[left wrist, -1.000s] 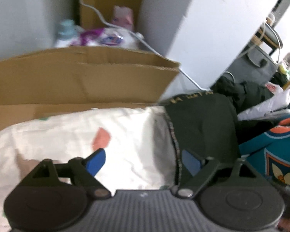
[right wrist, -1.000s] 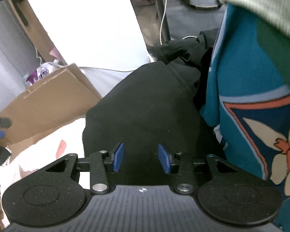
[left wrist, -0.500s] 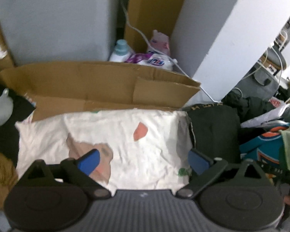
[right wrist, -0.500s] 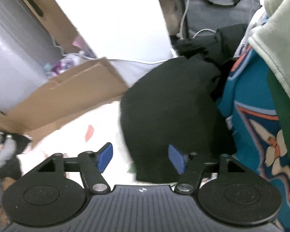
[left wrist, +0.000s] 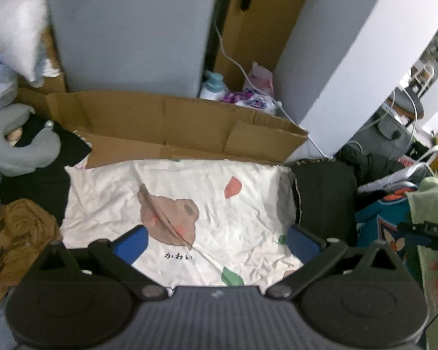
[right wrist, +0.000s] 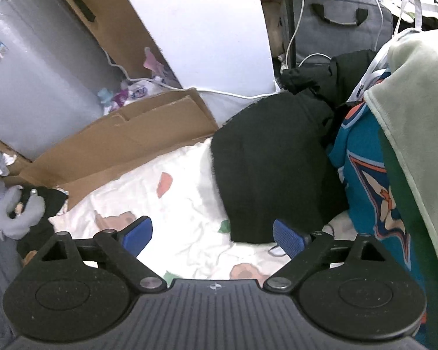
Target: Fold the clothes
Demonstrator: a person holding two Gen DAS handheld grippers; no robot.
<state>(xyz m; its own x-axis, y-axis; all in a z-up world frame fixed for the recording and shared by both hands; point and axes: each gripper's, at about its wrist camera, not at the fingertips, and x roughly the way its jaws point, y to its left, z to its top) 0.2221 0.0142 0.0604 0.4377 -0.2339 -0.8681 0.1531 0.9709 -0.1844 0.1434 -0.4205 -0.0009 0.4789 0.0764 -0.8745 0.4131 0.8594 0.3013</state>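
Note:
A folded black garment [right wrist: 265, 175] lies on the right end of a white sheet [left wrist: 219, 204] printed with a brown bear and coloured spots; the same black garment [left wrist: 324, 195] and white sheet [right wrist: 175, 213] show in both wrist views. My left gripper [left wrist: 216, 245] hangs well above the sheet, its blue pads [left wrist: 131, 243] far apart and still spreading, nothing between them. Over the garment's near edge, my right gripper [right wrist: 213, 236] has its jaws opening wide, and no cloth sits between them.
A flattened cardboard box [left wrist: 166, 128] lies behind the sheet. A teal patterned garment [right wrist: 365, 180] and a pale green fleece [right wrist: 417, 122] are piled at the right. A grey neck pillow [left wrist: 17, 145] and brown cloth [left wrist: 17, 233] lie at the left. A white cable [right wrist: 233, 93] trails behind.
Both grippers have risen, so more of the sheet and room shows. The right gripper's jaws went from narrow to wide; the left widened slightly. The black garment stays on the sheet.

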